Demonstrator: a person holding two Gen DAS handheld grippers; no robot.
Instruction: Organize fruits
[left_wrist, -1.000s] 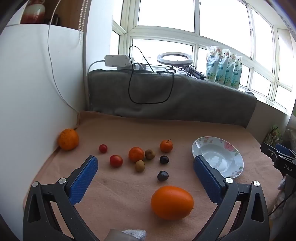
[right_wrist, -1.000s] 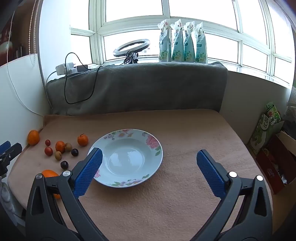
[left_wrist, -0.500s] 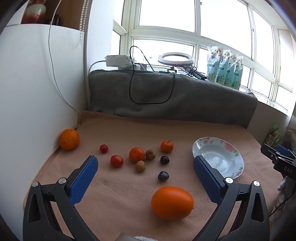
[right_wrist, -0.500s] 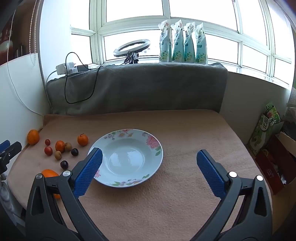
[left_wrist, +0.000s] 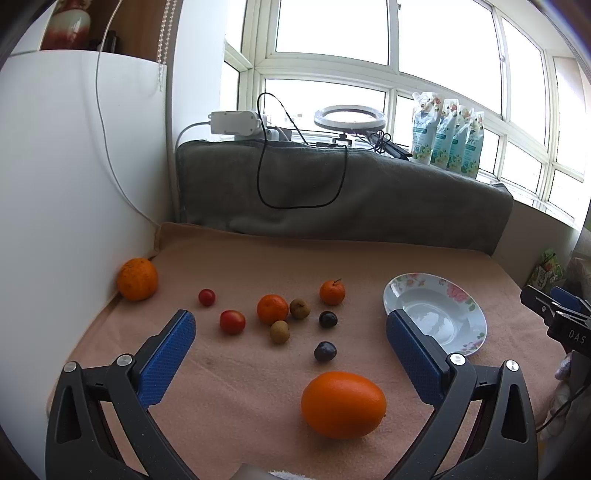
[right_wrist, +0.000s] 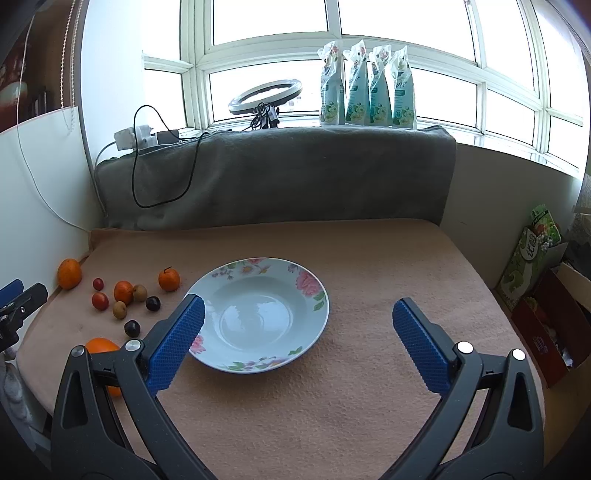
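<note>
Several fruits lie loose on a peach cloth (left_wrist: 236, 369): a large orange oval fruit (left_wrist: 343, 404) nearest me, two dark plums (left_wrist: 325, 350), two brown longans (left_wrist: 279, 331), two small tangerines (left_wrist: 272, 308), two cherry tomatoes (left_wrist: 232, 321) and a round orange (left_wrist: 137, 278) by the left wall. A flowered white plate (right_wrist: 258, 314) (left_wrist: 436, 317) sits empty to their right. My left gripper (left_wrist: 291, 334) hangs open above the fruits. My right gripper (right_wrist: 297, 321) is open over the plate's near right side, holding nothing.
A white panel (left_wrist: 66, 192) bounds the left side. A grey blanket (right_wrist: 273, 173) with a black cable, ring light (right_wrist: 266, 98) and several pouches (right_wrist: 367, 86) runs along the back. Boxes (right_wrist: 532, 266) stand past the right edge.
The left wrist view has drifted very slightly, so the fruits sit a touch higher and to the right. The right gripper and plate look unchanged.
</note>
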